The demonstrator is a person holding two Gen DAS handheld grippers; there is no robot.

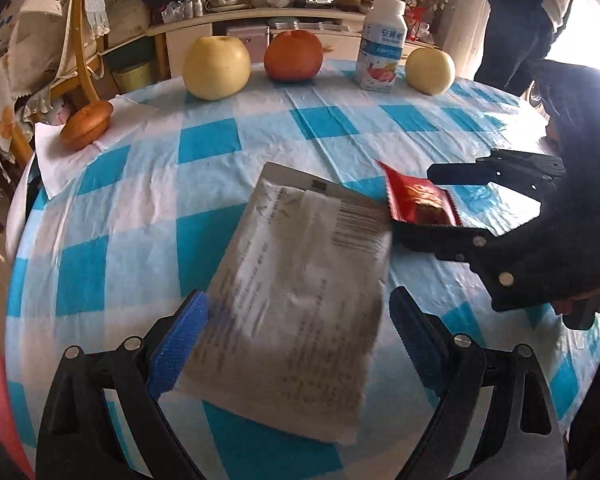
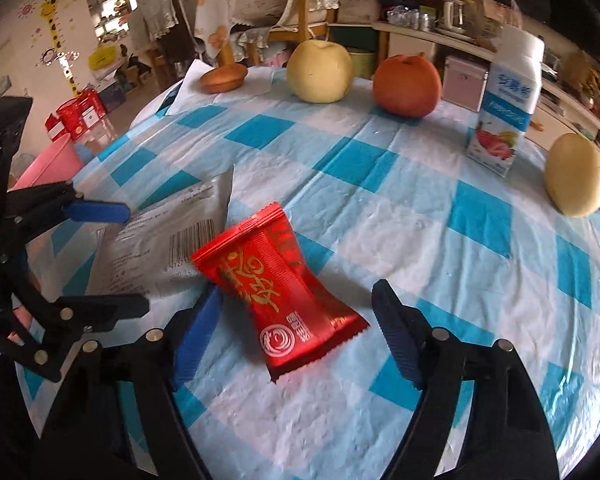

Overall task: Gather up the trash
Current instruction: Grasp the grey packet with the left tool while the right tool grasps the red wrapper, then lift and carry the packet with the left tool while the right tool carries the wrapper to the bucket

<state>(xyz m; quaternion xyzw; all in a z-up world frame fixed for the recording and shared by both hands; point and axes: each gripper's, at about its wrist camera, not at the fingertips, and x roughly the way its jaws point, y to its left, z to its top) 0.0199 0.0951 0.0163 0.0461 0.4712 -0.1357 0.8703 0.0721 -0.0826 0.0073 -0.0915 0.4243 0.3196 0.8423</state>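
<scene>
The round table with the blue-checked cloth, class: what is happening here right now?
A person holding two grippers is clearing litter from the round table with the blue-and-white checked cloth. The left gripper is open, its blue pads either side of a flat grey printed paper packet. The right gripper is open around a red foil snack wrapper. Neither item looks gripped yet. Two yellow apples, an orange-red fruit, a white drink bottle and a brown bun stand at the far edge.

Trash near the table's front edge, food along the far edge

A wrapper is laid just right of a flat packet; fruit and a bottle are lined along the table far edge.
</scene>
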